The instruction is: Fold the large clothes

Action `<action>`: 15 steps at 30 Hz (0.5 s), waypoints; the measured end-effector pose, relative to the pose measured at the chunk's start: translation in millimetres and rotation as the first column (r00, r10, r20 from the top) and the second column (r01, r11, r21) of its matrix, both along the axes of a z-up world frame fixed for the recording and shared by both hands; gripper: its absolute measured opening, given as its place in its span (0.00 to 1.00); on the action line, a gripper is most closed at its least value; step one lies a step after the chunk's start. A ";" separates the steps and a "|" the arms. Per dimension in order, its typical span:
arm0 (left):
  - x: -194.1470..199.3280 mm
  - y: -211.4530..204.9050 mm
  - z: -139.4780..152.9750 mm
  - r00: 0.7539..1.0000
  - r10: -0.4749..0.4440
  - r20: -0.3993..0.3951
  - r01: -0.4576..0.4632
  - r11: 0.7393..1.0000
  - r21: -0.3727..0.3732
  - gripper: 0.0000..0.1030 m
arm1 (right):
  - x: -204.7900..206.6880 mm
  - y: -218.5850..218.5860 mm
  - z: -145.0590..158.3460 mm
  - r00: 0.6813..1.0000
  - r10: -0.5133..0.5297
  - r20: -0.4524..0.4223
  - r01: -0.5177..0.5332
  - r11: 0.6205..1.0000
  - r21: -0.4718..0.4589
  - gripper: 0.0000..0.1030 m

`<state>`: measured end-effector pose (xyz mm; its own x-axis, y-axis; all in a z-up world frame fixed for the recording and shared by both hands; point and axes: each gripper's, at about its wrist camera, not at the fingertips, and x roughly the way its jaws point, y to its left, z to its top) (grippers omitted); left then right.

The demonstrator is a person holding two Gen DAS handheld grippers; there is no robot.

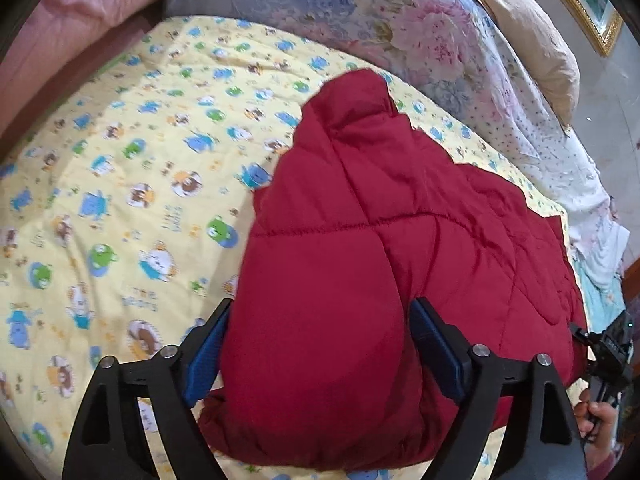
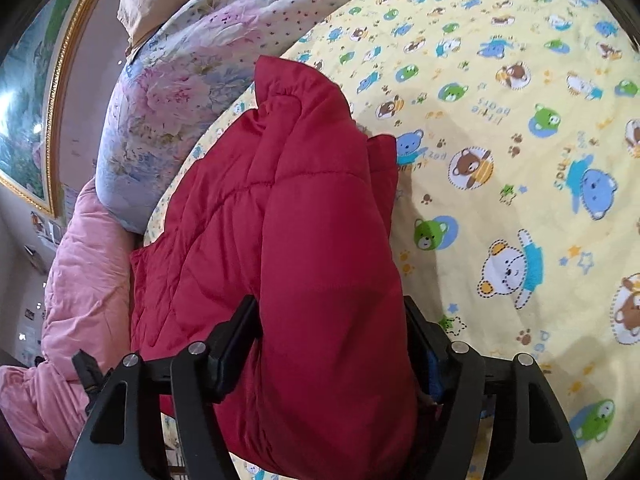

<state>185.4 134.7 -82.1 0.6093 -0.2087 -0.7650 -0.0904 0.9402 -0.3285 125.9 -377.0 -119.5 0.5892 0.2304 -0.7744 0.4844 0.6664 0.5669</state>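
My left gripper (image 1: 320, 344) straddles the near end of the red quilted jacket (image 1: 380, 240), its 2 blue pads (image 1: 208, 344) standing wide on either side of the puffy fold. The padding bulges up between them and appears to brush both pads, so I cannot tell for certain whether they are pressing it or have let it go. My right gripper (image 2: 332, 340) sits the same way over the other near corner of the jacket (image 2: 280, 220), jaws spread, fabric filling the gap, and again contact is too close to call.

The jacket lies folded into a thick bundle on the yellow bear-print quilt (image 1: 120, 180), its far end pointing toward the floral duvet (image 1: 400, 32) and the tan pillow (image 1: 532, 40). A pink blanket (image 2: 80, 280) is heaped just beside its edge in the right view. The hand (image 1: 600, 420) gripping the right tool shows at the lower right corner of the left view.

My worry is springback: this padding is lofty and slick, so the top layer could puff up and slide off, undoing the fold. If a pad drags on the shell as I draw back, it would tug the bundle askew or pull the quilt into ridges. A sleeve may also slip out from inside the fold
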 end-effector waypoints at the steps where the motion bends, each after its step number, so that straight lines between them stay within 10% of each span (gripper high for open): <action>1: -3.7 -0.7 3.3 1.000 0.004 0.006 -0.004 1.000 0.008 0.85 | -0.4 0.1 2.1 1.000 -0.005 -0.003 0.005 1.000 -0.010 0.71; 15: -43.2 -7.9 51.6 0.994 -0.040 0.104 0.039 0.999 0.011 0.85 | -10.4 19.0 61.1 0.999 0.011 0.047 0.002 0.963 -0.269 0.72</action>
<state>142.2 126.8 -30.5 0.6769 -0.2274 -0.7000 -0.0192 0.9453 -0.3257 115.5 -358.0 -58.4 0.6264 0.0206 -0.7792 0.4575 0.7996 0.3889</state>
